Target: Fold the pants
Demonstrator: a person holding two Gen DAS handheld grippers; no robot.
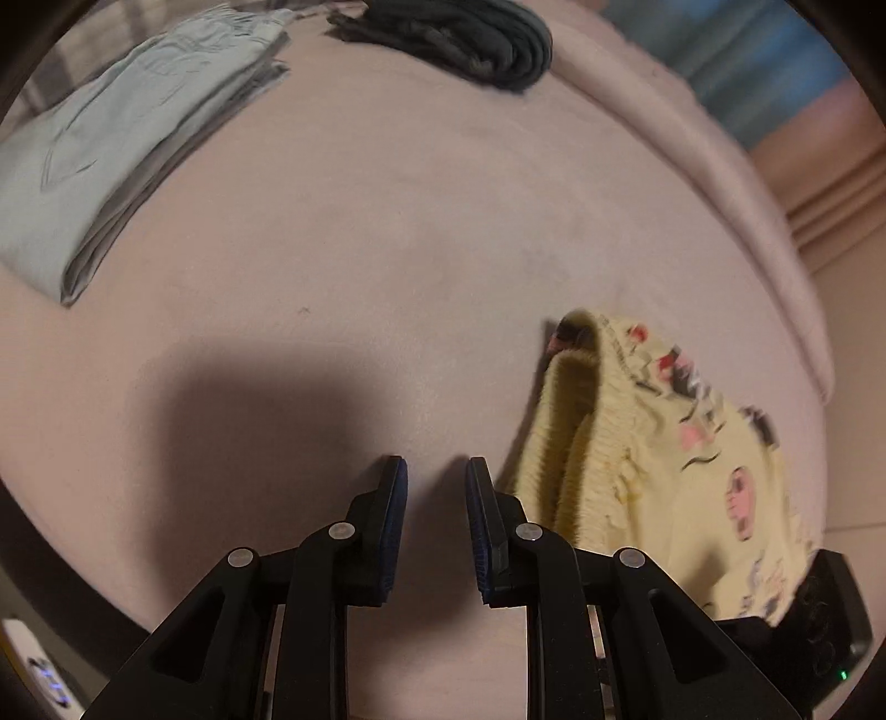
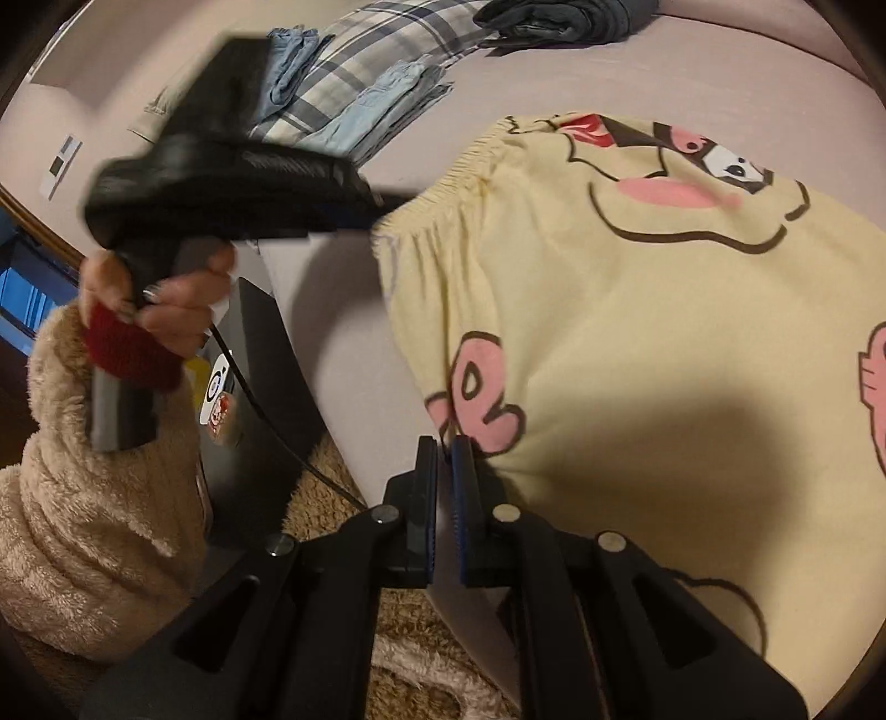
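Yellow pants (image 2: 637,310) (waistband toward far-left) pinched by right gripper (image 2: 443,443).

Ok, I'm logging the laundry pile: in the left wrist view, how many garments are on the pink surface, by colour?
Yellow printed pants: 1
Pale grey folded garment: 1
Dark grey folded garment: 1
Total: 3

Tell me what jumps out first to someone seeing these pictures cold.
The yellow cartoon-print pants fill the right wrist view, spread on the pinkish bed. The right gripper pinches their near edge. The left gripper hangs open over bare bedding, folded pale jeans at far left.
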